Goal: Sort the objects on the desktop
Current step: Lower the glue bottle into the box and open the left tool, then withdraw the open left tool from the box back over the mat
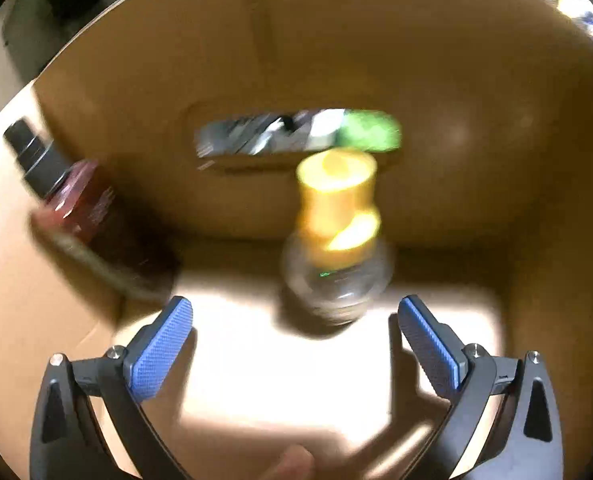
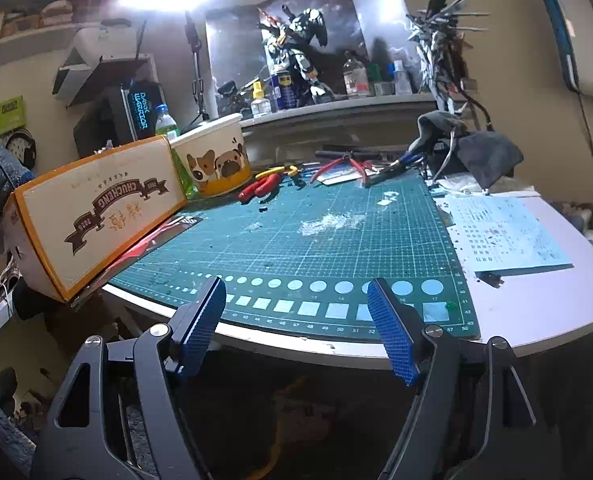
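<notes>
The left tongs (image 1: pixel 294 332) reach into a cardboard box (image 1: pixel 456 100), spread wide and grasping nothing; a yellow-capped bottle (image 1: pixel 336 236) stands upright on the box floor just beyond the tips, and a dark-capped red bottle (image 1: pixel 76 200) leans in the far left corner, so the box looks like the sorting bin. The view is blurred. The right tongs (image 2: pixel 300 328), also released and empty, hang at the near edge of the surface (image 2: pixel 536 320), clear of the red pliers (image 2: pixel 262 188) at the far side of the green cutting mat (image 2: pixel 316 248).
</notes>
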Demonstrator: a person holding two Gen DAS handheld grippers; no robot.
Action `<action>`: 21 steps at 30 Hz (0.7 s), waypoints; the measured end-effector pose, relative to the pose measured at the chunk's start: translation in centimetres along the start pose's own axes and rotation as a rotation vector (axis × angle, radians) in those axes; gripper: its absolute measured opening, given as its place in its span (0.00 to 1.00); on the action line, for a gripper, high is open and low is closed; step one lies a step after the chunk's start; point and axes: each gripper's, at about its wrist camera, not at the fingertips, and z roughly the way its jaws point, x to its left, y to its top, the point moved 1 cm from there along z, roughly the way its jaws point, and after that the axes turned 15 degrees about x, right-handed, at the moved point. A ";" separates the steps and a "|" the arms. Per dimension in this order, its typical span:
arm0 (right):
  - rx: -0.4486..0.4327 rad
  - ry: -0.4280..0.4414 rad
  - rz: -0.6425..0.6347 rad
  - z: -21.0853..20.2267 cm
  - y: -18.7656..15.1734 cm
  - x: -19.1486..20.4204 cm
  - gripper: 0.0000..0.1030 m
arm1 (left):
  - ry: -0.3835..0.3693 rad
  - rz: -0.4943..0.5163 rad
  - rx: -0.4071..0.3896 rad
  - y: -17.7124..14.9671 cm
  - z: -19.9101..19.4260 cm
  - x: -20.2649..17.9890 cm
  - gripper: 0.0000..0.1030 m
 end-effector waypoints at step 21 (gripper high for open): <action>-0.020 0.052 -0.036 -0.4 0.1 1.3 0.70 | 0.017 -0.094 -0.570 -5.2 -23.1 2.0 1.00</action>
